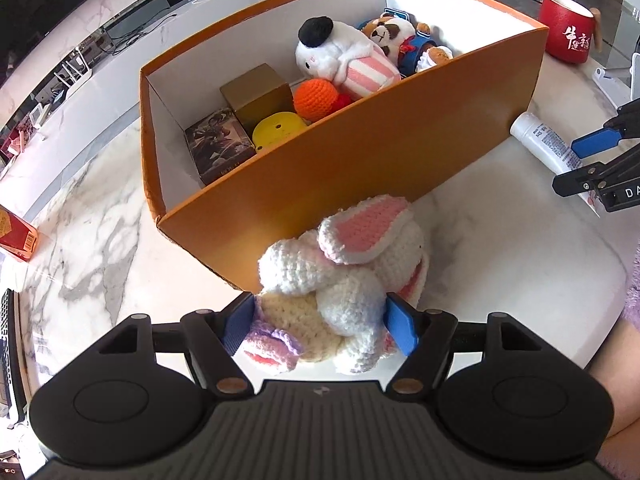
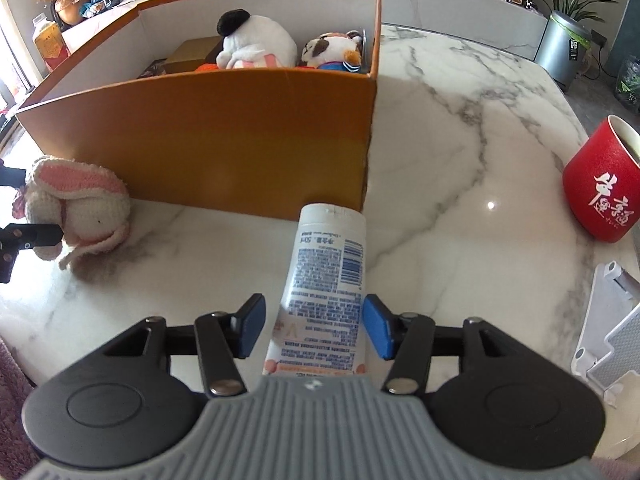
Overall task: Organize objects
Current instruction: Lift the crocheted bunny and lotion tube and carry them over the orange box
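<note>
An orange box (image 1: pixel 360 152) with a white inside stands on the marble table and holds plush toys, a crochet ball and small boxes. My left gripper (image 1: pixel 320 326) is shut on a white and pink crochet bunny (image 1: pixel 344 264) just in front of the box's near wall. The bunny also shows at the left in the right wrist view (image 2: pixel 76 208). My right gripper (image 2: pixel 314 328) is open with a white tube (image 2: pixel 326 264) lying on the table between its blue pads, both pads apart from it. The tube's cap end touches the box (image 2: pixel 224 140).
A red mug (image 2: pixel 600 184) stands on the table at the right, also in the left wrist view (image 1: pixel 566 26). A white plastic stand (image 2: pixel 612 328) lies at the right edge. A red packet (image 1: pixel 16 236) lies at the far left. The marble table (image 2: pixel 460 120) extends right of the box.
</note>
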`<action>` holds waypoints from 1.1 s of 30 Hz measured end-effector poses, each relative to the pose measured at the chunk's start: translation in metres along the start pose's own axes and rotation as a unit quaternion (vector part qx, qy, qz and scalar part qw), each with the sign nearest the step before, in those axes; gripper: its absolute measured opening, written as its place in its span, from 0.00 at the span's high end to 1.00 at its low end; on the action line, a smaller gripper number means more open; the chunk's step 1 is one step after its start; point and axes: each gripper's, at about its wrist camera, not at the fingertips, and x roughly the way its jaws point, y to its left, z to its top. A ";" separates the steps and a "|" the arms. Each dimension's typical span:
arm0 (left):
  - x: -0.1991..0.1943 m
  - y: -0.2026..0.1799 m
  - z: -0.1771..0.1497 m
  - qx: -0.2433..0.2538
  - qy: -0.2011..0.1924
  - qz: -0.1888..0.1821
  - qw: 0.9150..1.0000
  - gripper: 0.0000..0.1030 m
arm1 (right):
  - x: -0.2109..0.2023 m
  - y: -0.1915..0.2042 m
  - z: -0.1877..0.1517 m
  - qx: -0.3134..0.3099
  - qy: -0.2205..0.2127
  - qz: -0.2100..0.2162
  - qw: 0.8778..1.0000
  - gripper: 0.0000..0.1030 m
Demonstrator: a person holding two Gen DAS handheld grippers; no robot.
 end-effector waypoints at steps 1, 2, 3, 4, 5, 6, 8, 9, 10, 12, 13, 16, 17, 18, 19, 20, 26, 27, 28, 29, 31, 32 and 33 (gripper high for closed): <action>0.001 0.000 0.001 -0.001 0.001 0.001 1.000 0.21 | 0.003 0.002 0.001 -0.004 0.008 -0.006 1.000 0.45; 0.001 -0.001 0.001 -0.001 0.002 0.003 1.000 0.21 | 0.007 0.002 0.001 -0.005 0.016 -0.007 1.000 0.46; 0.002 -0.001 0.001 -0.001 0.002 0.004 1.000 0.21 | 0.010 0.003 0.001 -0.006 0.022 -0.010 1.000 0.46; 0.002 -0.001 0.001 -0.001 0.002 0.005 1.000 0.21 | 0.012 0.004 0.001 -0.007 0.026 -0.015 1.000 0.46; 0.003 -0.002 0.001 -0.001 0.002 0.006 1.000 0.21 | 0.012 0.006 0.001 -0.010 0.024 -0.019 0.999 0.46; 0.003 -0.002 0.002 -0.001 0.002 0.007 1.000 0.22 | 0.013 0.007 0.001 -0.013 0.024 -0.020 0.999 0.46; 0.004 -0.003 0.001 0.000 0.003 0.009 1.000 0.22 | 0.012 0.008 0.000 -0.016 0.023 -0.021 0.999 0.47; 0.005 -0.003 0.002 0.000 0.003 0.009 1.000 0.22 | 0.012 0.008 0.000 -0.016 0.023 -0.021 0.999 0.47; 0.005 -0.003 0.002 0.001 0.004 0.010 1.000 0.22 | 0.012 0.008 0.000 -0.016 0.023 -0.021 0.999 0.47; 0.007 -0.003 0.002 0.002 0.006 0.012 1.000 0.22 | 0.012 0.007 0.000 -0.015 0.023 -0.021 0.999 0.47; 0.007 -0.003 0.002 0.003 0.006 0.013 1.000 0.22 | 0.012 0.008 0.000 -0.017 0.022 -0.022 0.999 0.47; 0.009 -0.003 0.002 0.002 0.005 0.010 1.000 0.24 | 0.012 0.008 0.000 -0.020 0.021 -0.024 0.999 0.47; 0.009 -0.003 0.002 0.002 0.005 0.010 1.000 0.26 | 0.012 0.008 0.000 -0.021 0.021 -0.024 0.999 0.48; 0.008 -0.003 0.002 0.002 0.005 0.010 1.000 0.27 | 0.011 0.008 0.000 -0.021 0.020 -0.024 0.999 0.48; 0.007 -0.004 0.002 0.002 0.004 0.009 1.000 0.28 | 0.011 0.009 0.000 -0.022 0.020 -0.024 0.999 0.48; 0.005 -0.003 0.002 0.002 0.003 0.009 1.000 0.30 | 0.011 0.009 -0.001 -0.024 0.019 -0.025 0.999 0.48; -0.008 -0.004 -0.002 -0.013 -0.004 0.001 1.000 0.34 | -0.002 0.011 -0.004 -0.026 -0.005 -0.025 0.999 0.48; -0.012 -0.004 -0.002 -0.016 -0.006 0.001 1.000 0.34 | -0.005 0.011 -0.004 -0.025 -0.009 -0.022 0.999 0.48; -0.016 -0.004 -0.003 -0.020 -0.009 -0.001 1.000 0.34 | -0.005 0.011 -0.004 -0.025 -0.009 -0.022 0.999 0.48; -0.021 -0.004 -0.003 -0.027 -0.011 -0.004 1.000 0.34 | -0.008 0.010 -0.004 -0.021 -0.012 -0.017 1.000 0.48; -0.030 -0.004 -0.003 -0.040 -0.014 -0.015 0.999 0.34 | -0.013 0.007 -0.004 -0.012 -0.015 -0.006 1.000 0.48; -0.035 -0.004 -0.003 -0.044 -0.016 -0.021 0.999 0.34 | -0.015 0.005 -0.004 -0.007 -0.016 0.000 1.000 0.48; -0.040 -0.004 -0.003 -0.047 -0.019 -0.027 0.998 0.34 | -0.017 0.004 -0.004 -0.002 -0.016 0.005 1.000 0.48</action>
